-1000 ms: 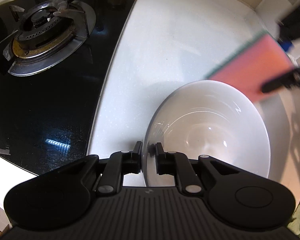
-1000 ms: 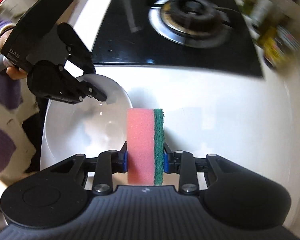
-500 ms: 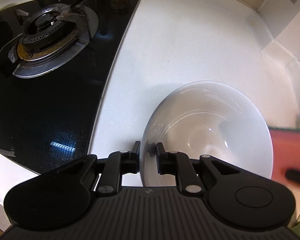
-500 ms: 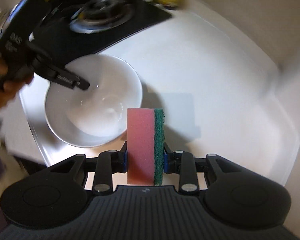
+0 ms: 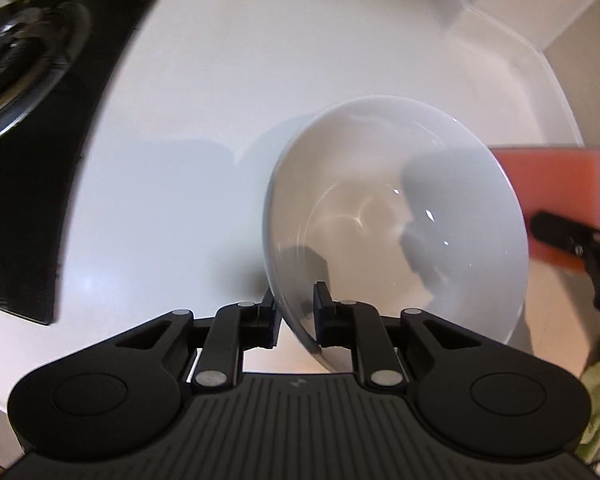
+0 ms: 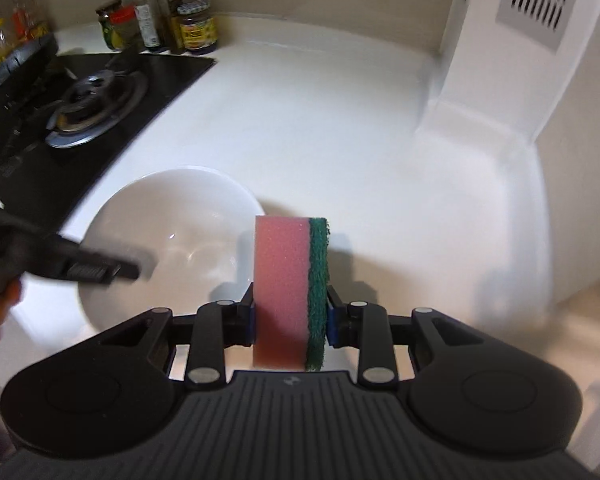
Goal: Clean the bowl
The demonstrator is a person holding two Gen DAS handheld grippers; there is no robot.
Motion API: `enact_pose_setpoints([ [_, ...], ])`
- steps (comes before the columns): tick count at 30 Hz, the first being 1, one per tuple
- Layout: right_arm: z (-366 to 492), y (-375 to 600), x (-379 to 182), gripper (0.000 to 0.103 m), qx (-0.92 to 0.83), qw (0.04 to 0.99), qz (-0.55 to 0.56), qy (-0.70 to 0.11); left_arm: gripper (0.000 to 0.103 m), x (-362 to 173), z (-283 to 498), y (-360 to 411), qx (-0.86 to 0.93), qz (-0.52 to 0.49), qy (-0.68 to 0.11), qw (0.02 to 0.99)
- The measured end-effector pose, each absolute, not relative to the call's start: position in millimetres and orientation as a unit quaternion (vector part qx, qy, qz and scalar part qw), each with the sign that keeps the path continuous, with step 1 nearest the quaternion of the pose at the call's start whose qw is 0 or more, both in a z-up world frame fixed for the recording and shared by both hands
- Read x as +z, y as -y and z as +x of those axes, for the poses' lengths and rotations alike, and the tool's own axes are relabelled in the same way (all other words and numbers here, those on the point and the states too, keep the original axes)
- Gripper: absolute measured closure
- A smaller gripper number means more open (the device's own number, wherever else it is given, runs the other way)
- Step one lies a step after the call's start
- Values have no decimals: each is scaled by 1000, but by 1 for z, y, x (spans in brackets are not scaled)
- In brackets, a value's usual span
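The glossy white ceramic bowl [image 5: 396,216] stood on the white countertop [image 5: 228,80] towards its front edge, just right of the black glass hob [image 6: 100,92], and in the left wrist view it looked tipped, its near rim lifted. That rim passed between the fingers of the left gripper [image 5: 296,312], whose jaws were opening; a gap showed on the outer side, so the pads no longer seemed to press on the wall. The right gripper [image 6: 290,312] pinched an upright pink sponge with a green scouring layer [image 6: 288,280] by its two broad faces, held just beside the bowl's right rim and, by the look of it, above the countertop rather than inside the bowl. Judging from this, the step in hand was letting go of the bowl while the sponge was brought to it; no wiping was under way. The next move would call for the sponge to come over the rim and down against the inner wall, with the bowl steadied somehow, since a smooth, loose bowl would likely slide or rock under a scrub. Jars and bottles [image 6: 168,24] stood at the countertop's far edge, well apart.
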State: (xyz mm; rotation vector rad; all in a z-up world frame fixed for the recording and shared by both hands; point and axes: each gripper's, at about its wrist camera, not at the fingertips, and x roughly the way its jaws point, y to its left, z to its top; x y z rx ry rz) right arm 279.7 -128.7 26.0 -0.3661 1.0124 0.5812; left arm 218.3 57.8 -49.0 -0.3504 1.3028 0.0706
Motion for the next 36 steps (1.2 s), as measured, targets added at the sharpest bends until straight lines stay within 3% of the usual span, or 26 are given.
enact_pose_setpoints([
  [8,313,94,41,76,374,763,-332,-409,91,-49,219,-61,27,-153,-600,785],
  [16,322,56,33,76,463,663,-426,-405,93,-49,218,-64,43,-169,-589,789],
  [22,310,94,41,76,435,687,-374,-446,91,-49,219,-58,49,-166,-578,797],
  [28,274,142,40,76,320,780,-226,-488,89,-49,212,-58,54,-155,-571,805],
  [36,196,172,28,76,224,840,-108,-482,87,-43,221,-45,67,-142,-564,811],
])
